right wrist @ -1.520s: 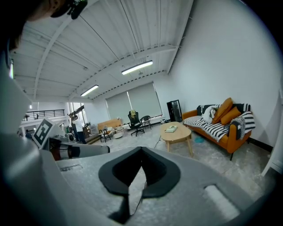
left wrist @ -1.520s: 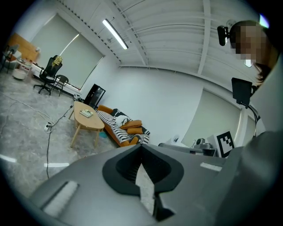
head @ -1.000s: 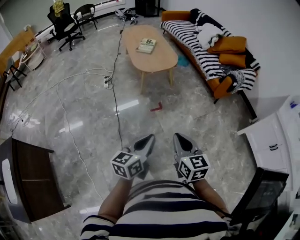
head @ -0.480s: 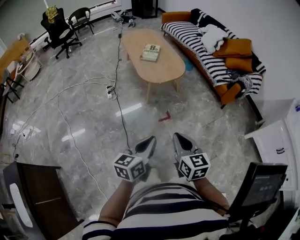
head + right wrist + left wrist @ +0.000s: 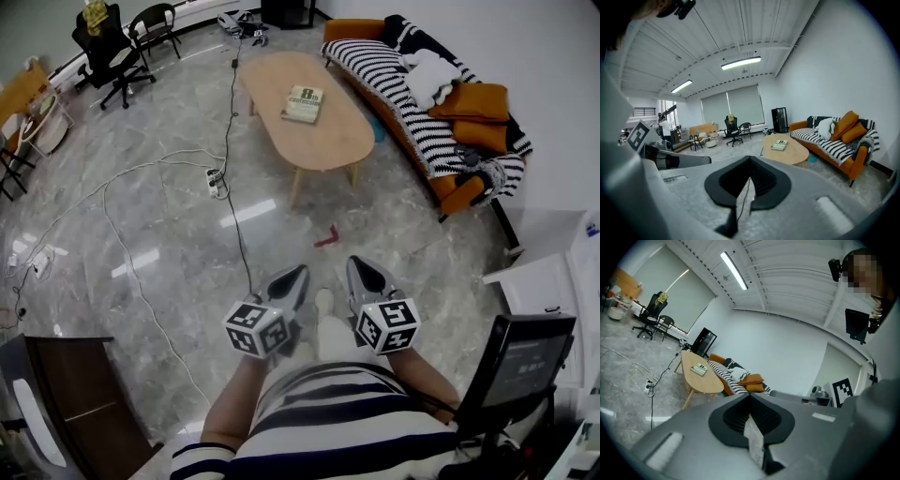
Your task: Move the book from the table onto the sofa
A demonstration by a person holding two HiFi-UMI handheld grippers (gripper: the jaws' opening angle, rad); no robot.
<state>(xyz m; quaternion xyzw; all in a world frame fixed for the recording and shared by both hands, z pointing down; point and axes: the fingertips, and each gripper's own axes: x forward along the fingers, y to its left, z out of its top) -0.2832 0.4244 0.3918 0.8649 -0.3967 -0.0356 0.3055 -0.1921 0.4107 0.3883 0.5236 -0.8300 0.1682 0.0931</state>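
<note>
One book (image 5: 303,103) is lying on one table (image 5: 323,141). One sofa (image 5: 349,30) is carrying two orange cushions (image 5: 480,101), and two black chairs (image 5: 101,42) are standing beyond.

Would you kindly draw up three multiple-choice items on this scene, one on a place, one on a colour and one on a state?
1. Where does the book lie?
A. On the floor
B. On the wooden table
C. On an office chair

2. What colours is the striped cover on the sofa?
A. Black and white
B. Red and yellow
C. Green and blue

3. How do the jaws of the left gripper and the right gripper stand?
A. Both wide apart
B. The left ones clamp the book
C. Both together

Answers:
1 B: the head view shows the book resting on the tabletop.
2 A: the cover shows black and white bands.
3 C: each gripper view shows its jaws closed, with the book far off on the table.
</note>
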